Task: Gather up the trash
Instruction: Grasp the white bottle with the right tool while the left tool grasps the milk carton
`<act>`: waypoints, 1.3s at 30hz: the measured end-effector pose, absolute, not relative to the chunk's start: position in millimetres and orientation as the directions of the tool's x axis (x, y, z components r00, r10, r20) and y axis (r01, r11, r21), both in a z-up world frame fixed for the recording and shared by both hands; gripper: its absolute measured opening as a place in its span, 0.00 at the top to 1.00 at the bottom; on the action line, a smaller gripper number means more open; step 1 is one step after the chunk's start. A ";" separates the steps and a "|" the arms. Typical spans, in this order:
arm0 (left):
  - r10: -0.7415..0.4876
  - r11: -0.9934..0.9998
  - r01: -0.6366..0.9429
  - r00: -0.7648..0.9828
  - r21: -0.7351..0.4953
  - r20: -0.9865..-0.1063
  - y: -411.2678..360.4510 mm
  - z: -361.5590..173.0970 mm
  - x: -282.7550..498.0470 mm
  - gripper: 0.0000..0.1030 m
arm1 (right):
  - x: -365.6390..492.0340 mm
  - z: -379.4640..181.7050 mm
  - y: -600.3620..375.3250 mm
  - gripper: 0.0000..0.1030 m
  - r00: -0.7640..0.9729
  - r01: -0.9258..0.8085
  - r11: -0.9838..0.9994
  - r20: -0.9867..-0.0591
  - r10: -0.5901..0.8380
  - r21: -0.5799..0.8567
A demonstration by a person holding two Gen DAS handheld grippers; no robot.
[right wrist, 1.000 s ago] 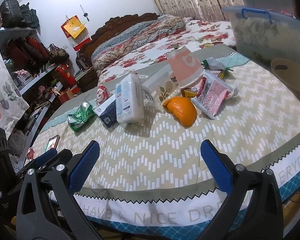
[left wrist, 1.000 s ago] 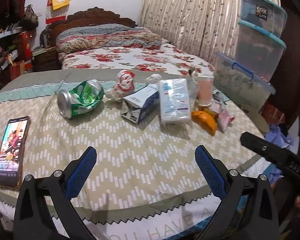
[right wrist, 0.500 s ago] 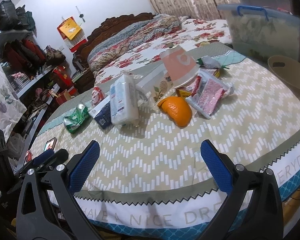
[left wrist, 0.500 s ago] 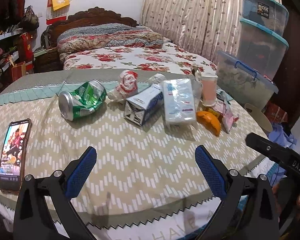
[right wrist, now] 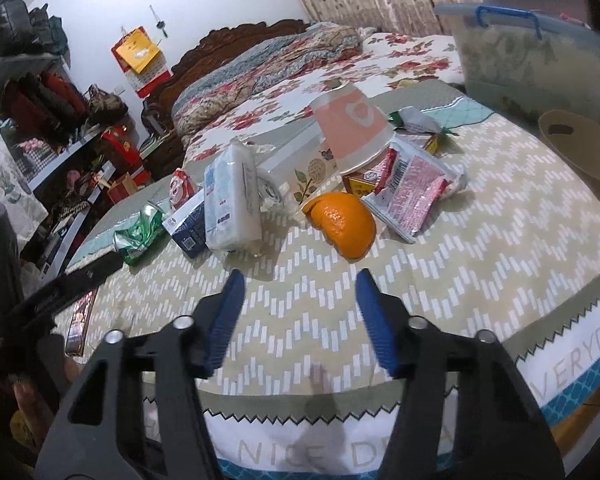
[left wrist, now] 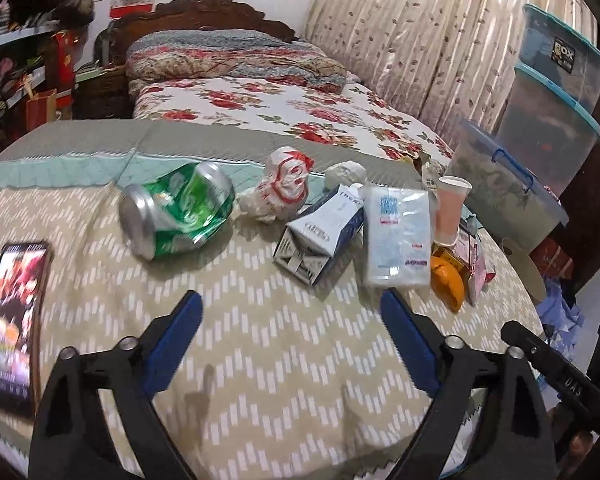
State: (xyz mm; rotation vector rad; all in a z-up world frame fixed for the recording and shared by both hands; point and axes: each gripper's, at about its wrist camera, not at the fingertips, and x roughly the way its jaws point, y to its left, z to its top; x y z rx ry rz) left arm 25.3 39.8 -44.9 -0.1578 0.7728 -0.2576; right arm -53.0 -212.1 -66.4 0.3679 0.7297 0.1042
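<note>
Left wrist view: worktop (left wrist: 260,352) under a beige chevron cloth, bed (left wrist: 284,108) with floral cover behind, curtain (left wrist: 412,40) to the right, stacked bins (left wrist: 556,100) at far right. Left gripper (left wrist: 290,312) spread wide, grasping nothing, low over bare cloth. Trash in a row beyond it — crushed can (left wrist: 176,212), crumpled wrapper (left wrist: 280,192), carton (left wrist: 320,236) on its side, tissue pack (left wrist: 398,236), cup (left wrist: 450,212) upright, orange peel (left wrist: 446,284) at the row's right end. Phone (left wrist: 14,316) flat near the left edge, screen lit.

Right wrist view: same worktop (right wrist: 480,272), lettered white cloth border along the near edge. Right gripper (right wrist: 300,288) released, jaws apart, empty, just short of the peel (right wrist: 340,224). Red packets (right wrist: 412,188) just right of the peel, cup (right wrist: 352,128) behind them, tissue pack (right wrist: 232,200) to the left, carton (right wrist: 188,228) and can (right wrist: 138,232) further left. Tan basket (right wrist: 580,148) at the right rim, clear bin (right wrist: 528,56) behind it. Shelves (right wrist: 52,120) with bags along the left wall.
</note>
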 end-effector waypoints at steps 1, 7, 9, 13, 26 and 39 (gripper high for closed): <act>-0.286 0.957 0.175 0.687 -0.230 -0.668 38.5 -46.1 29.9 0.22 | -50.1 -66.0 -210.5 0.45 0.745 0.028 0.935 -0.631 0.217 0.354; -0.250 0.967 0.209 0.686 -0.144 -0.683 18.1 -57.5 70.2 0.25 | -16.1 -61.4 -193.4 0.29 0.752 -0.069 0.943 -0.605 0.263 0.324; -0.228 0.970 0.221 0.684 -0.101 -0.693 9.6 -63.7 82.5 0.23 | 4.3 -63.4 -191.9 0.26 0.741 -0.088 0.933 -0.602 0.296 0.349; -0.219 0.968 0.236 0.647 -0.082 -0.730 -0.4 -79.6 103.4 0.22 | 47.2 -79.5 -196.4 0.25 0.678 -0.094 0.883 -0.620 0.395 0.459; -0.304 0.940 0.313 0.597 -0.134 -0.742 0.8 -82.3 71.8 0.47 | 57.6 -87.3 -190.9 0.65 0.553 -0.212 0.756 -0.562 0.615 0.619; -0.270 0.947 0.308 0.592 -0.097 -0.759 9.9 -83.1 4.1 0.20 | -26.0 -94.5 -220.8 0.65 0.570 -0.145 0.769 -0.582 0.580 0.623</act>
